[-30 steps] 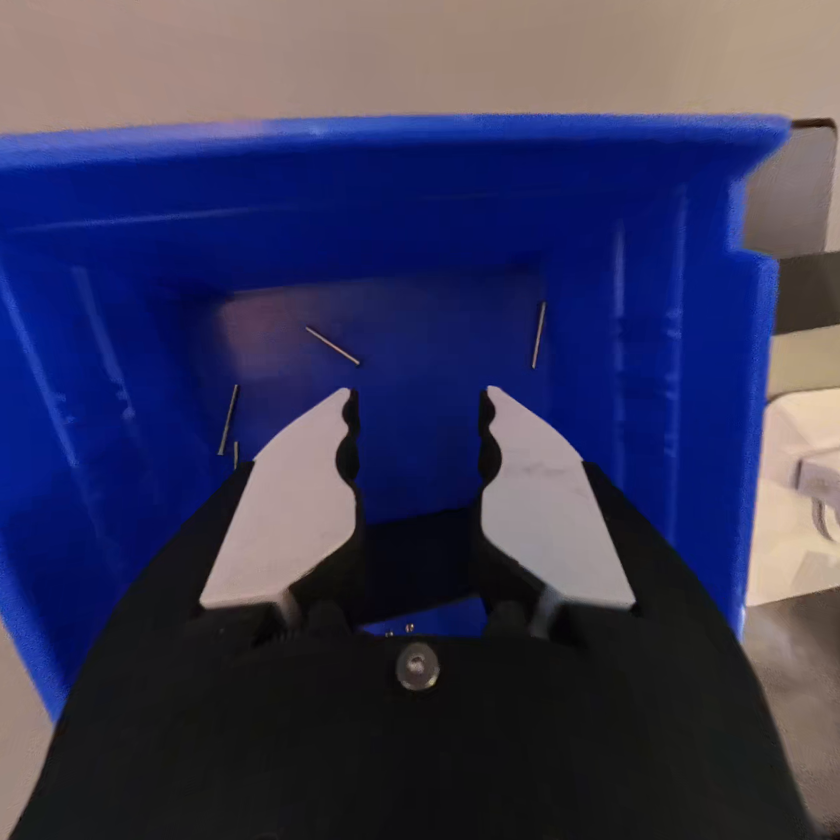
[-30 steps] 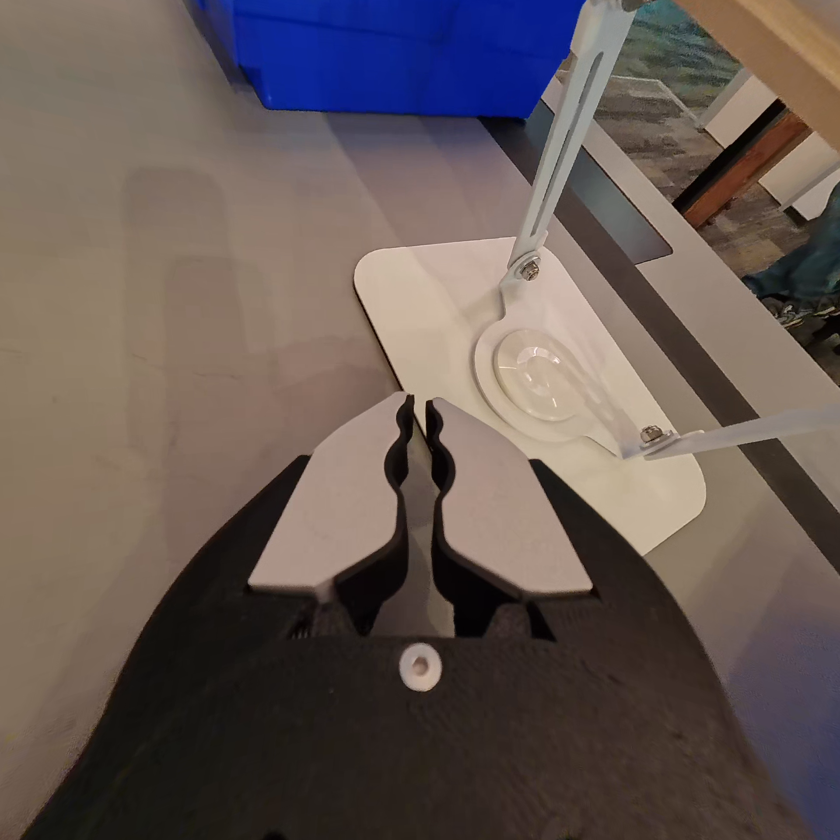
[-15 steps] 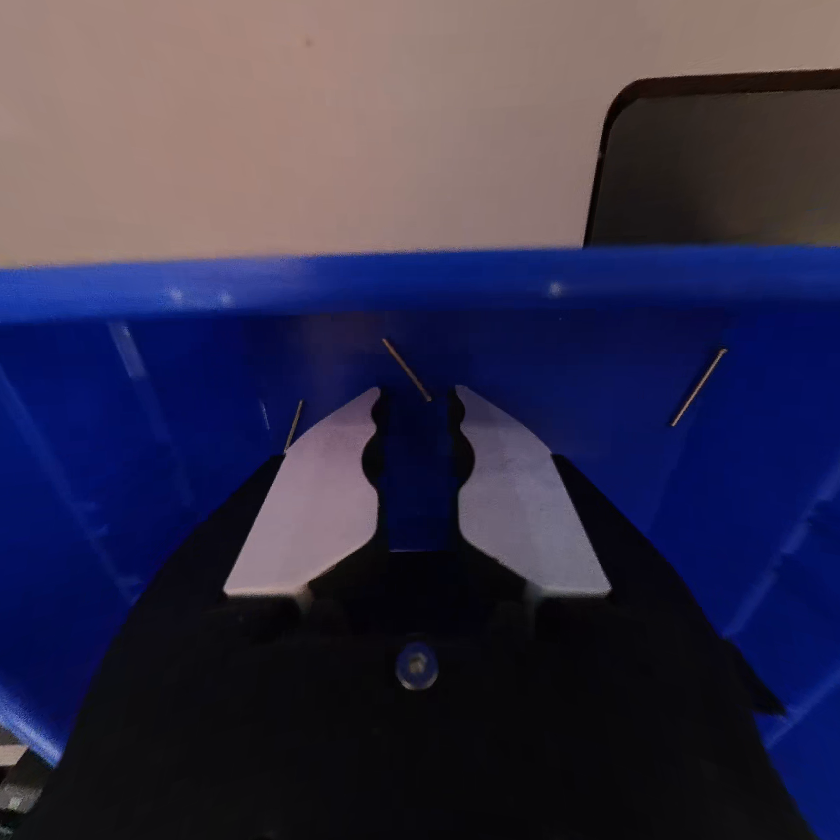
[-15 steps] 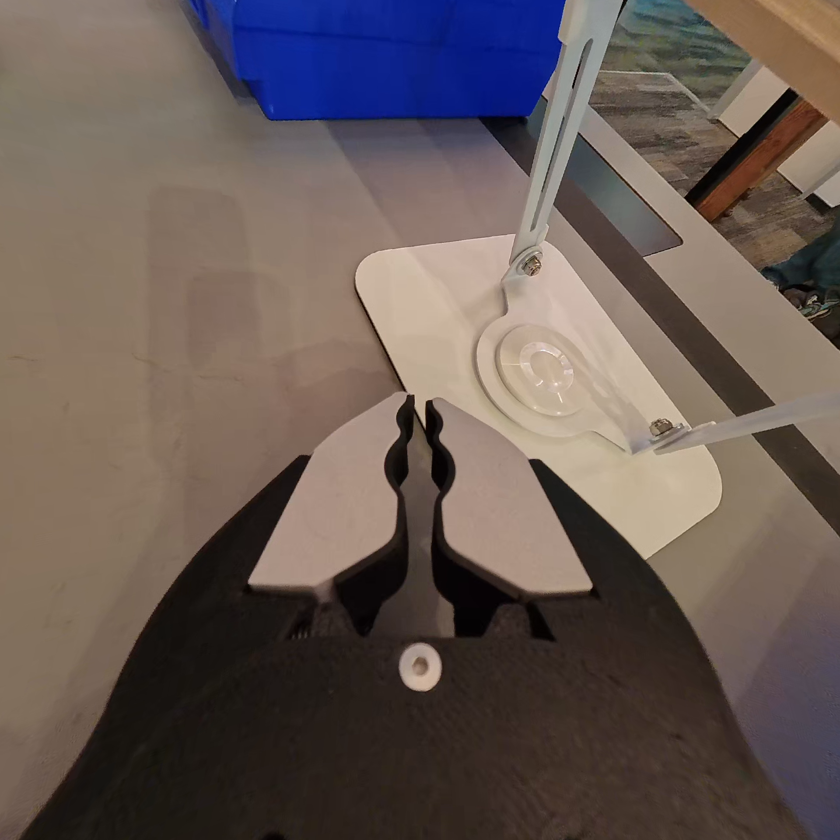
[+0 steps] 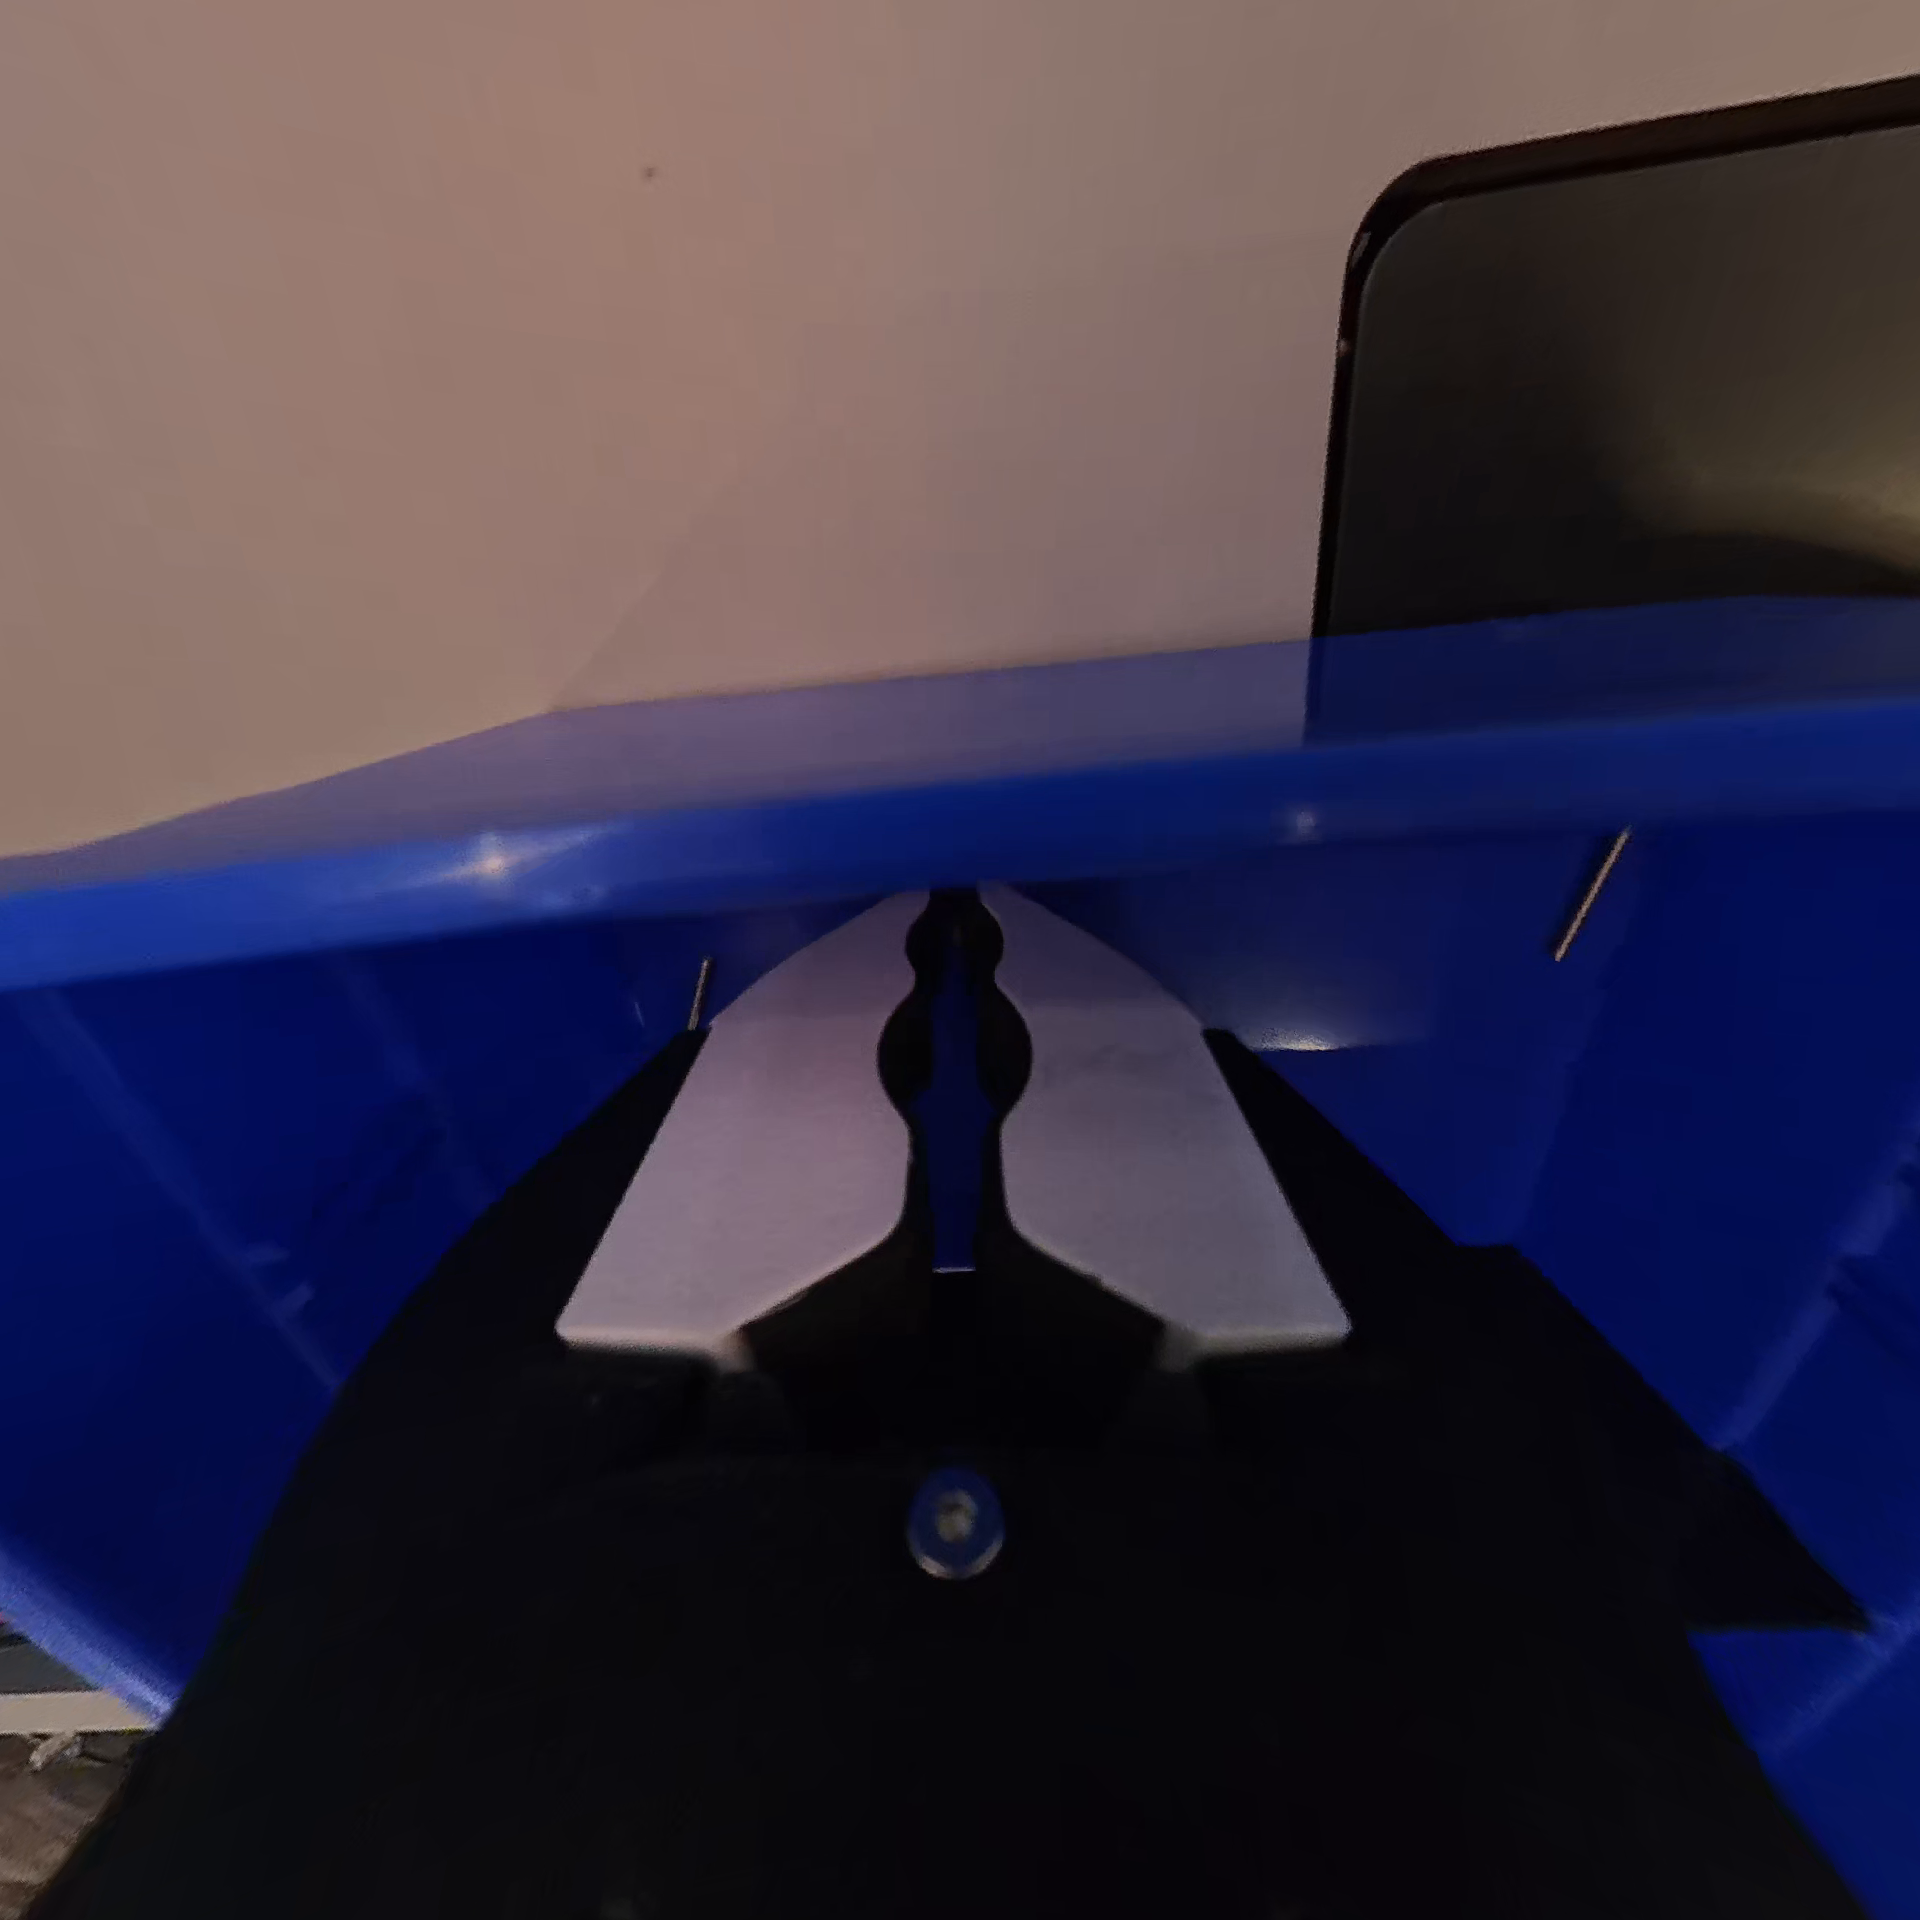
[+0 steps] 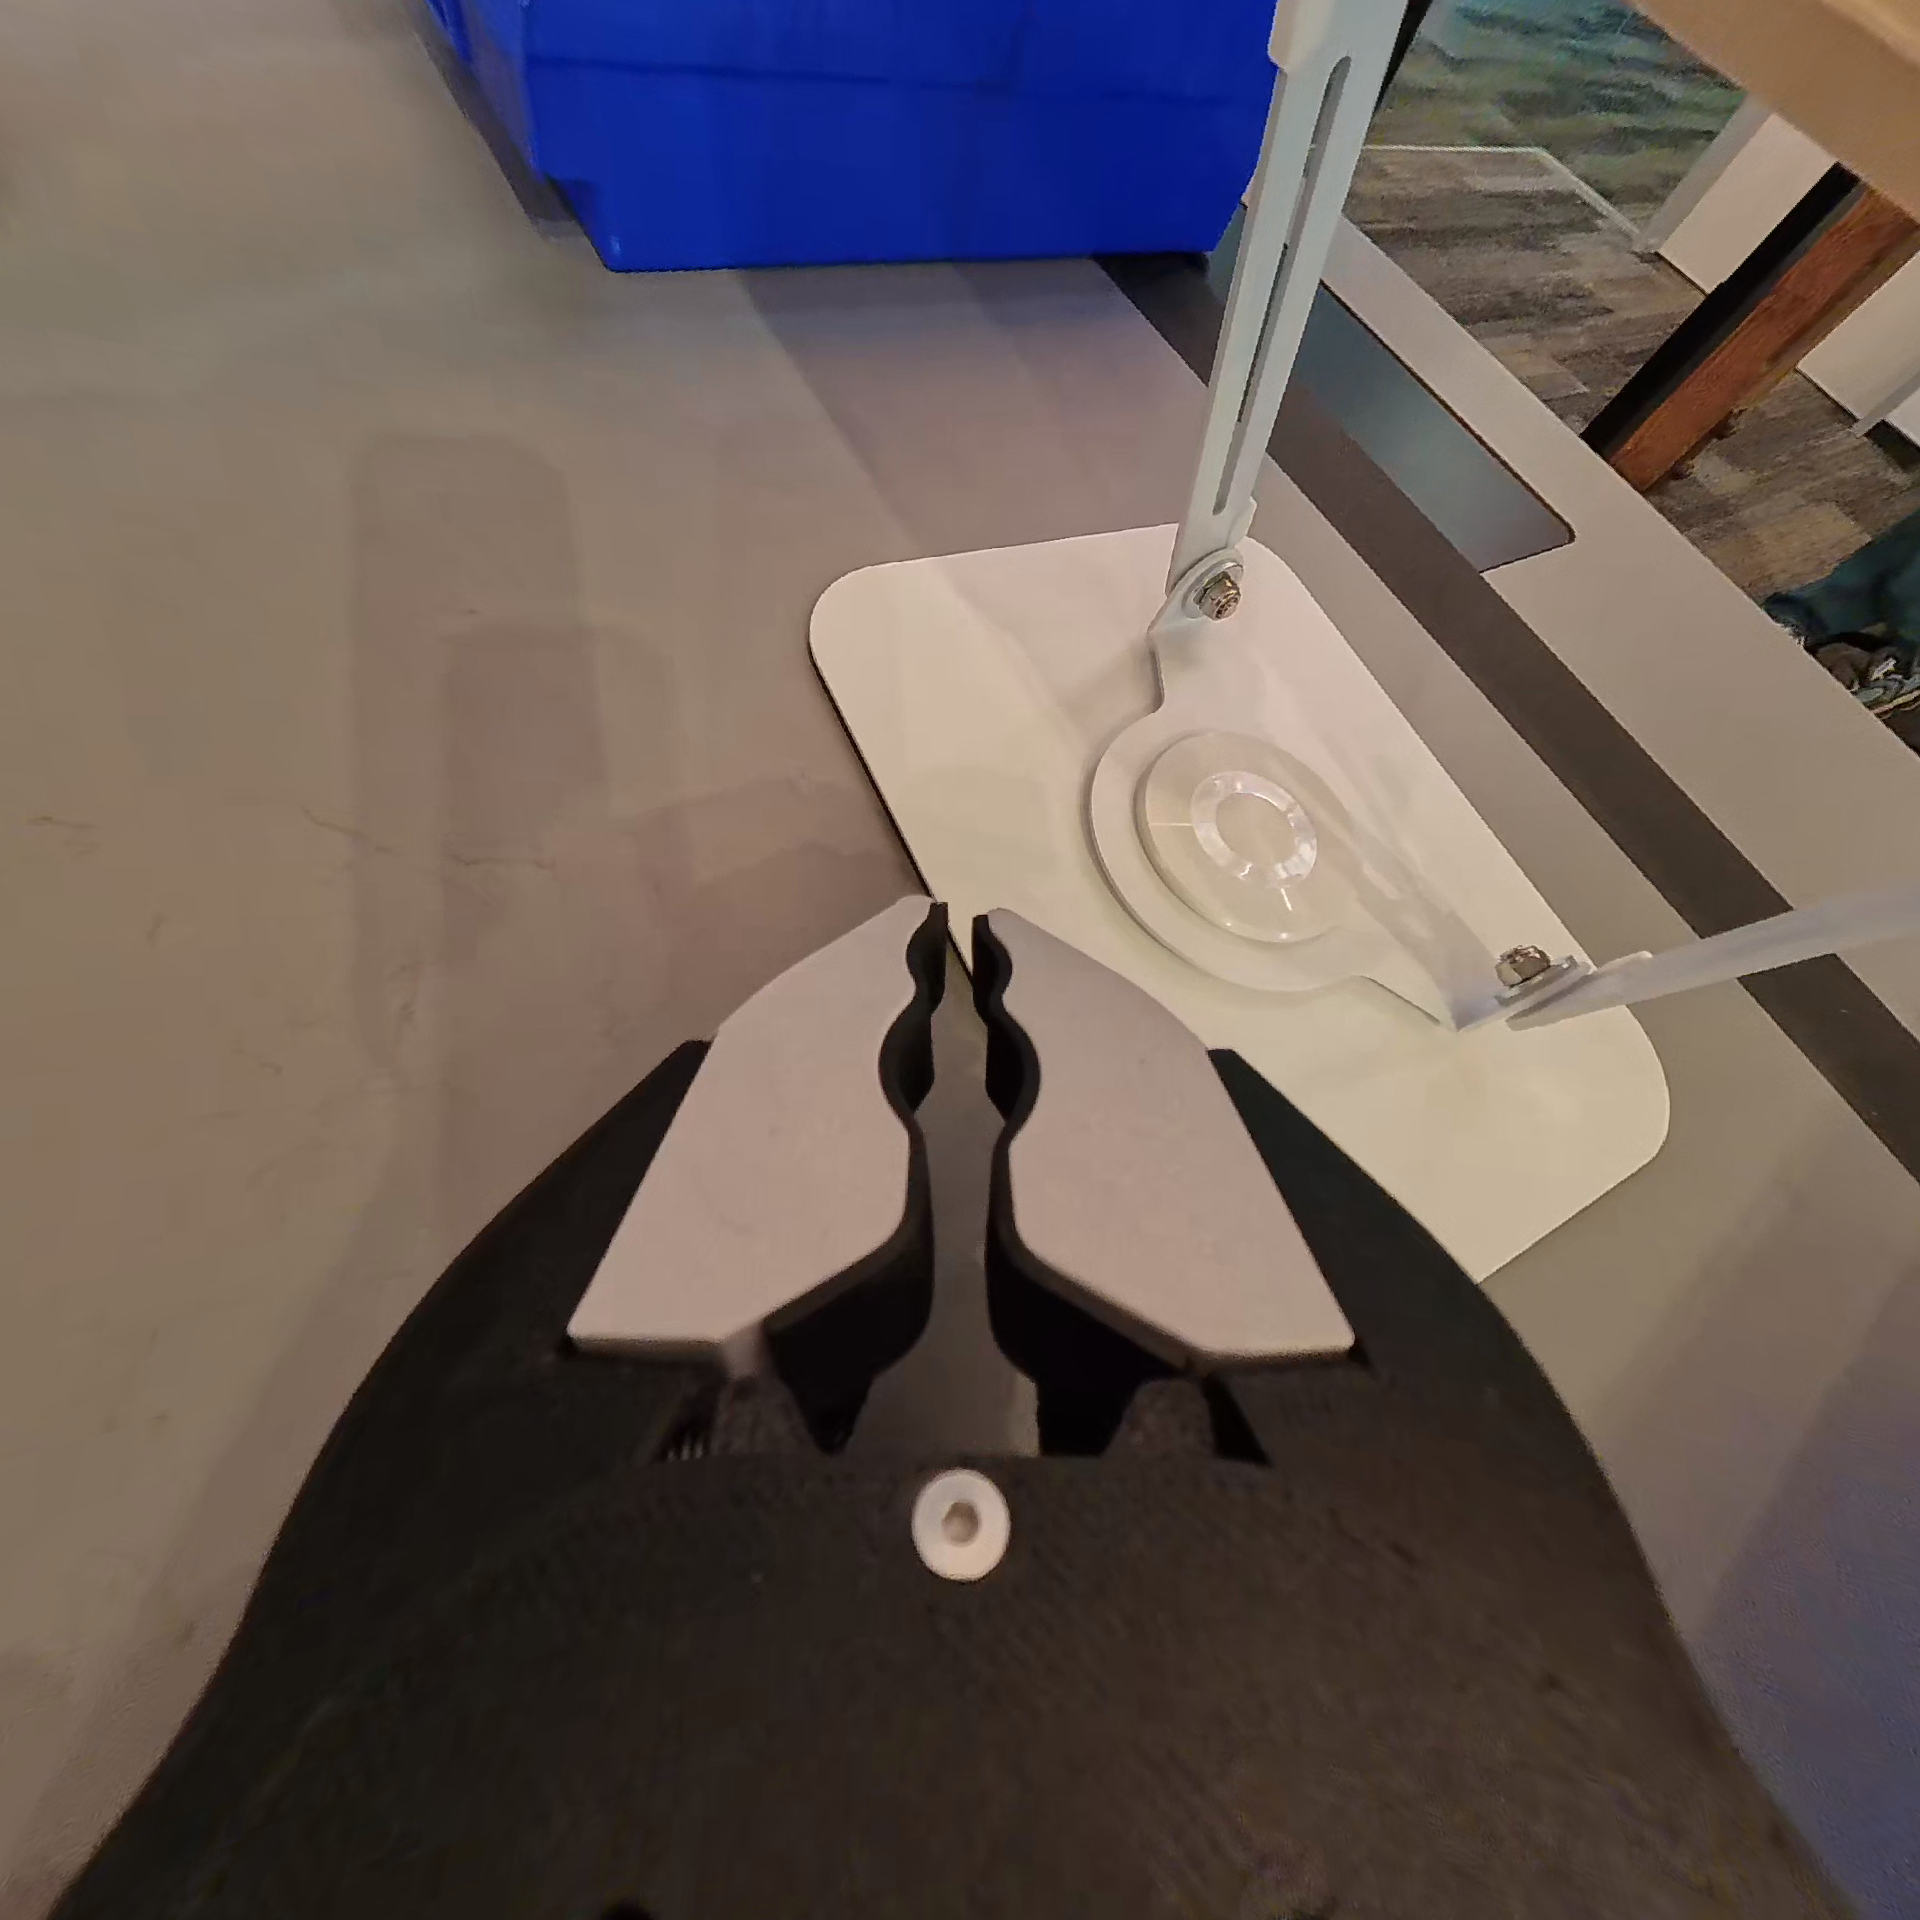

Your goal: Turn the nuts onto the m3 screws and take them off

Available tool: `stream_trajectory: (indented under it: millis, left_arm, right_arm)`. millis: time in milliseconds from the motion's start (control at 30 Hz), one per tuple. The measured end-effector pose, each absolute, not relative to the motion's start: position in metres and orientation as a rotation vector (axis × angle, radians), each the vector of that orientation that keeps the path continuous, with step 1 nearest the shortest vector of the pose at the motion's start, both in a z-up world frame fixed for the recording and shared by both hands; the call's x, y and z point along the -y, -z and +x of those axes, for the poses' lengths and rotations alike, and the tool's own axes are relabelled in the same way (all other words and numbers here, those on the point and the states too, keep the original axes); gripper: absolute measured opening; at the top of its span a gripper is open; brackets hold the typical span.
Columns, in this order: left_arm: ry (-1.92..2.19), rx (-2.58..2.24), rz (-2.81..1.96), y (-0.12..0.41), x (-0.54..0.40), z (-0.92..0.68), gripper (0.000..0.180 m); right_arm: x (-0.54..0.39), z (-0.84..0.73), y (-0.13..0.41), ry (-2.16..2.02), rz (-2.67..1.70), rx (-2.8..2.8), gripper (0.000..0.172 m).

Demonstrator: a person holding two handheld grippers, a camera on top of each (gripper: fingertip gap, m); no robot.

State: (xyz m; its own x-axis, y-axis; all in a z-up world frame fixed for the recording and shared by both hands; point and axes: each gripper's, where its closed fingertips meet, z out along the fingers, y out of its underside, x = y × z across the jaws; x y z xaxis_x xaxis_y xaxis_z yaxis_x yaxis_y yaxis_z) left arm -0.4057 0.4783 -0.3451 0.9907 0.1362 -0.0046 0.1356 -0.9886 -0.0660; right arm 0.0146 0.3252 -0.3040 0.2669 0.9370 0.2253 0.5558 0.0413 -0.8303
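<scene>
Blue plastic fills the left gripper's (image 5: 956, 914) view: it reaches into a bin (image 5: 312, 1143), its fingertips tucked right under the far rim, nearly closed; whether they pinch anything I cannot tell. Thin metal pins (image 5: 1590, 896) lie on the bin's inner surface either side. Behind the rim stand a pale wall and a dark screen (image 5: 1662, 416). Over the open grey table (image 6: 364, 623), the right gripper (image 6: 959, 920) hovers with a narrow slit between bare tips, at the white stand base's (image 6: 987, 727) edge

A plain beige wall (image 5: 623, 364) rises behind; a grey table (image 6: 312, 623) stands over patterned carpet (image 6: 1558, 208), with wooden furniture (image 6: 1787, 312) beyond
</scene>
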Motion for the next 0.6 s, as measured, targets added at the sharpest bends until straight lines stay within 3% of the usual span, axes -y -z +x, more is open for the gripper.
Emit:
stream_trajectory:
  millis: [33,300,600]
  left_arm:
    - [-0.020,0.204,-3.062,0.345,-0.479,-0.406,0.003]
    - [0.136,0.055,-2.888,0.297,-0.476,-0.383,0.003]
    - [0.271,-0.277,-2.631,0.203,-0.359,-0.303,0.002]
  right_arm:
    - [-0.326,0.015,0.304,-0.530,-1.633,1.401,0.005]
    - [-0.326,0.015,0.305,-0.529,-1.632,1.405,0.004]
    - [-0.324,0.014,0.302,-0.536,-1.619,1.407,0.004]
